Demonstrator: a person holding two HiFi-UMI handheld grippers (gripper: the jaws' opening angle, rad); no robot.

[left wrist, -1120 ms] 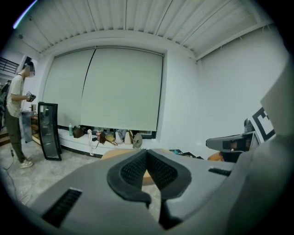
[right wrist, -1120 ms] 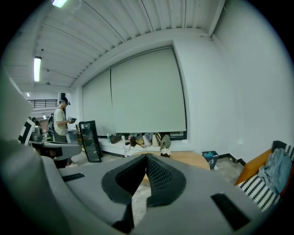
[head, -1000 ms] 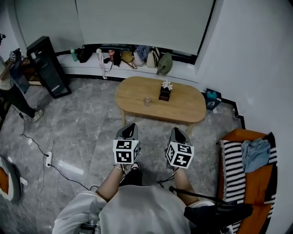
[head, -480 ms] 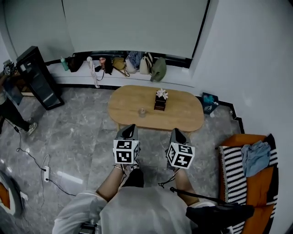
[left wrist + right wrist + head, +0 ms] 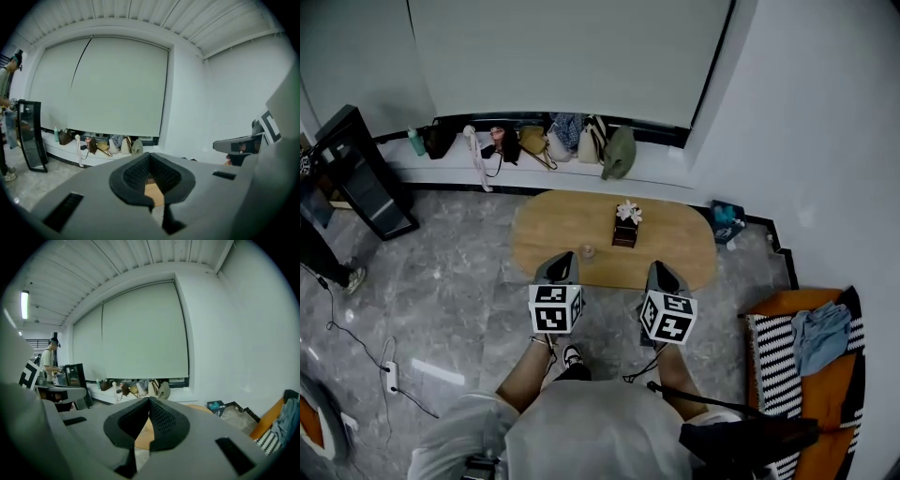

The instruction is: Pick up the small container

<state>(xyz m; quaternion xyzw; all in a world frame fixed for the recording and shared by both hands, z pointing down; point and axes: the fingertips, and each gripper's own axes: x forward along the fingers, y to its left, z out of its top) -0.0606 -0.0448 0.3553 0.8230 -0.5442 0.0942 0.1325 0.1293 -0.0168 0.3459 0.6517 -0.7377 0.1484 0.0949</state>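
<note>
On the oval wooden bench (image 5: 675,253), toward its near edge, the small container (image 5: 588,250) is seen standing upright, with a dark box (image 5: 624,234) topped by a pale flower near it on the right. The left gripper (image 5: 564,257) and right gripper (image 5: 660,268) are held at the bench's near edge, jaws closed on nothing. Grey marble floor (image 5: 450,281) is spread around. Bags (image 5: 581,141) are lined along the window ledge, and an orange sofa (image 5: 825,375) is placed at the right.

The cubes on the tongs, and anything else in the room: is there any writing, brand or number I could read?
No readable text anywhere.
Left cube and right cube: black-and-white square patterns only, no letters.
Blue box by the wall: print, if any, too small to read.
</note>
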